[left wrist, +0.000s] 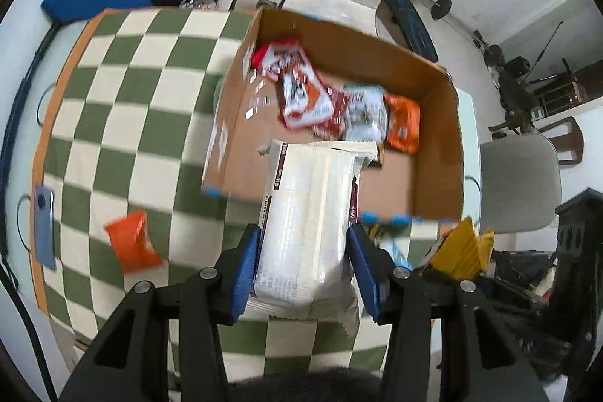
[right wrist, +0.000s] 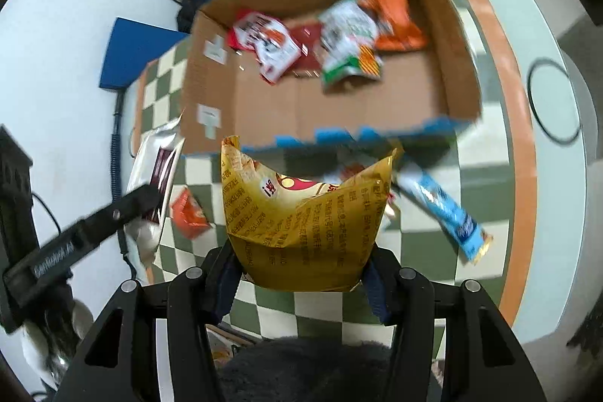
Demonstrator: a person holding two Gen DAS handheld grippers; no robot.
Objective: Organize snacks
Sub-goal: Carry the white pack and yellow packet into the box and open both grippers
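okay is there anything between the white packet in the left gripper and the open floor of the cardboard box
Nothing visible. The white packet, held by the left gripper, already reaches over the cardboard box near wall, and bare cardboard lies below and beside it. The snack pile sits farther back.

A white packet (left wrist: pixel 309 232) with a dark red edge stripe is seen between the blue pads (left wrist: pixel 247 274) of the black left claw (left wrist: pixel 305 274). A yellow bag (right wrist: pixel 305 213) (printed in dark script) is gripped in the right claw (right wrist: pixel 301 285). Ahead, a brown box (left wrist: pixel 437 153) is trimmed with blue tape. The counter (left wrist: pixel 132 100) is chequered green and cream, edged orange.
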